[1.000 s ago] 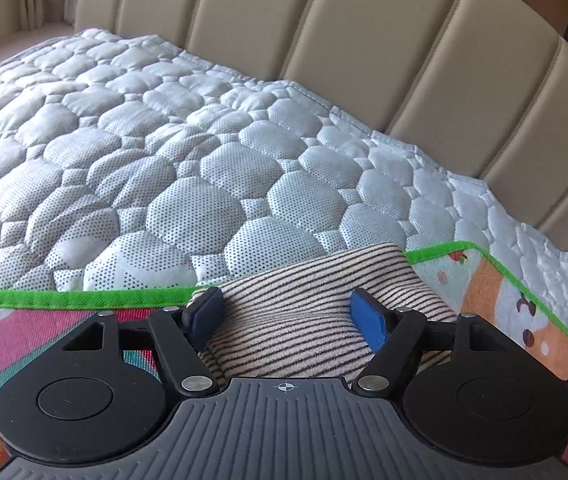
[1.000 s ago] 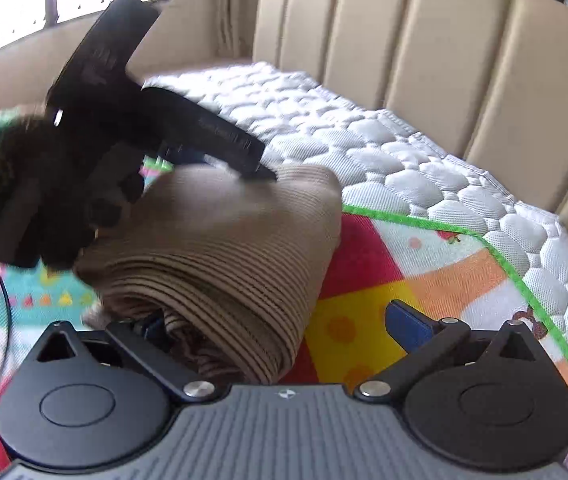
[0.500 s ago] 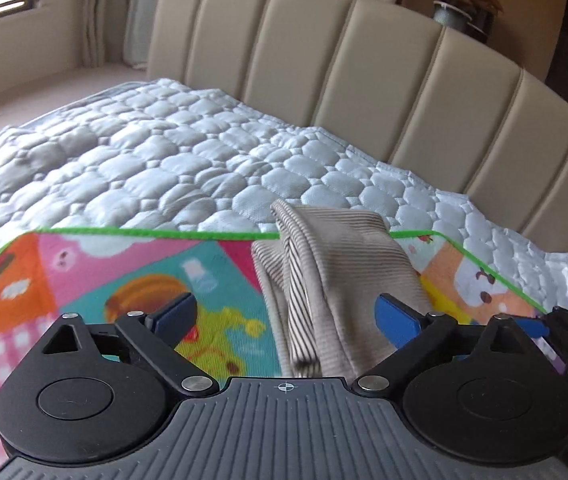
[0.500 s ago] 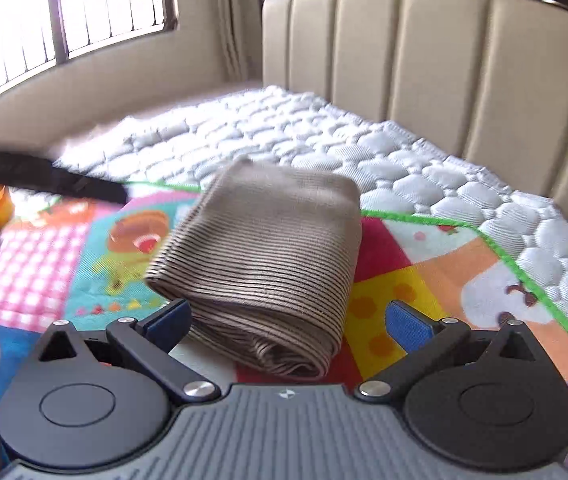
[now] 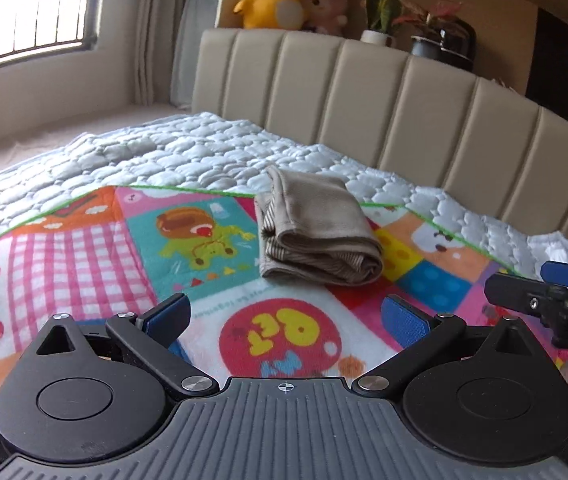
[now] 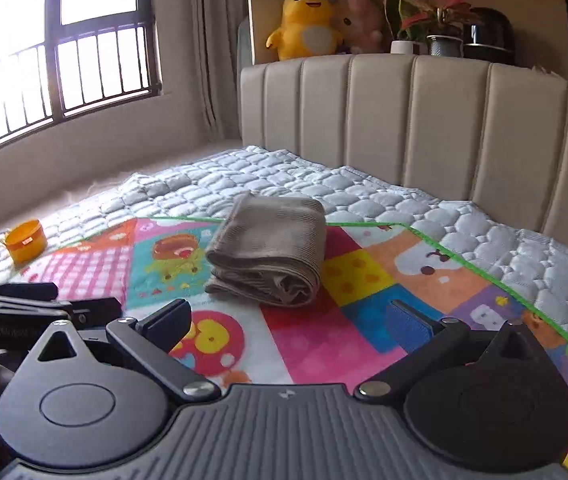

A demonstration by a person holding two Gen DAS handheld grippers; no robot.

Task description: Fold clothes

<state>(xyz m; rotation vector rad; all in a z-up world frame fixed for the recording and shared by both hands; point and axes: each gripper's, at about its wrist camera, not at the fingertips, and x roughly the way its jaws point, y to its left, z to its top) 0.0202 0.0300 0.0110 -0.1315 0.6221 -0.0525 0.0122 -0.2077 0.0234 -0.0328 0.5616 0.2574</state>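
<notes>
Bedroom, bed with a beige padded headboard (image 6: 424, 120), white quilted mattress cover (image 5: 203, 156), and a bright cartoon play mat (image 5: 95, 256) with green trim laid on top. Yellow duck plush (image 6: 304, 24) and potted plants (image 6: 436, 20) on the ledge behind the headboard. Barred window (image 6: 63, 80) on the left.

Folded striped beige garment (image 5: 316, 228) sits on the mat near its far edge, one corner over the green trim and onto the quilt. Compact bundle, layered folds facing the cameras. Nothing touching it.

Left gripper (image 5: 284, 316): jaws spread wide, nothing between them, well short of the garment. Right gripper (image 6: 290, 324): same, wide apart and empty, mat visible through the gap. In the left view the right gripper's blue pad pokes in at the right edge.

Orange cup-like thing (image 6: 25, 240) on the quilt at the left, possibly a lid, hard to tell.
</notes>
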